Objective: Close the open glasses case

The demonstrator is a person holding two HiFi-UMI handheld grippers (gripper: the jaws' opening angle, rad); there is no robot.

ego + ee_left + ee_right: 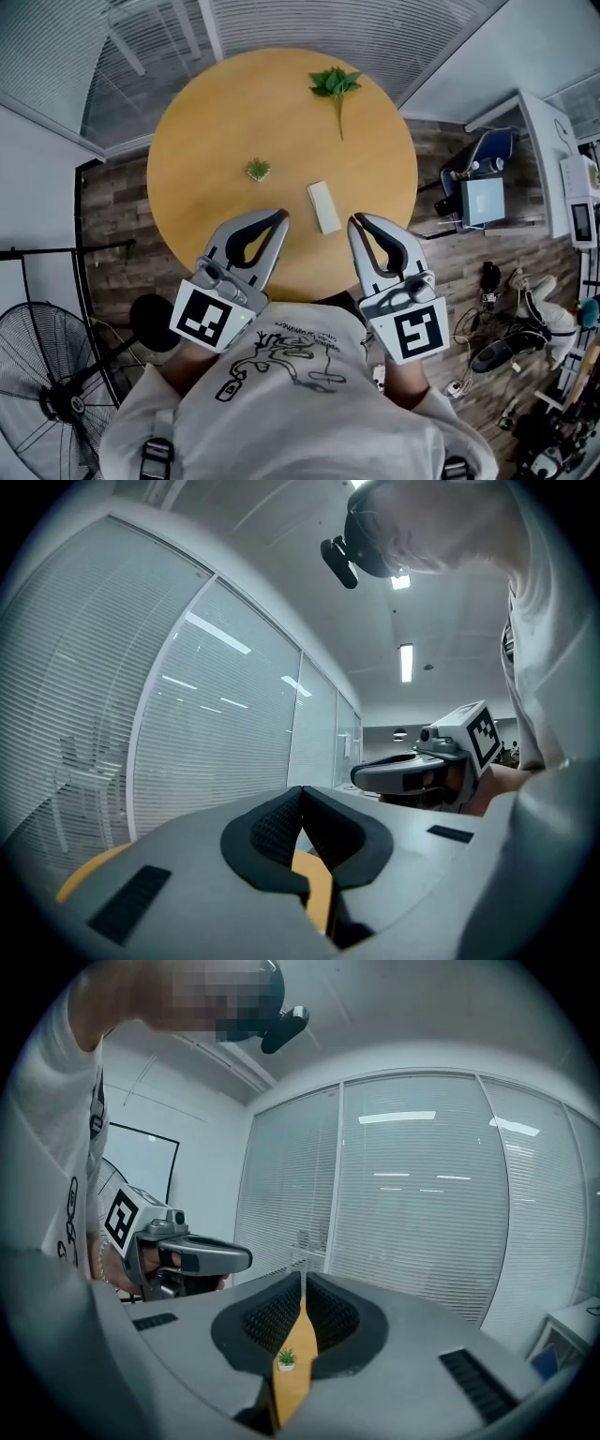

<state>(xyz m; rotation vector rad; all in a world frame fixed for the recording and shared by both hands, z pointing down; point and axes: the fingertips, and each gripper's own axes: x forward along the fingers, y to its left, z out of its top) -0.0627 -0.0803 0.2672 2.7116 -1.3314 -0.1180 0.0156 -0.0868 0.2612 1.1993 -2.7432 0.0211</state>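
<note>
The right gripper (303,1275) has fingers together, a tiny potted plant (286,1359) showing beyond.

The round counter (206,150) is honey-yellow. The glasses case (324,207) is pale white. The small plant (258,170) and the leafy sprig (335,86) are green. The left tool (279,217) and right tool (357,223) are grey with black pads, each bearing black-and-white square markers. The shirt (281,403) is white with a black line drawing

We note a round wooden table (216,122) on a plank floor (112,216), slatted blinds (309,23) behind it. A black fan (56,375) stands at left; ceiling strip lights (406,662) glow.
</note>
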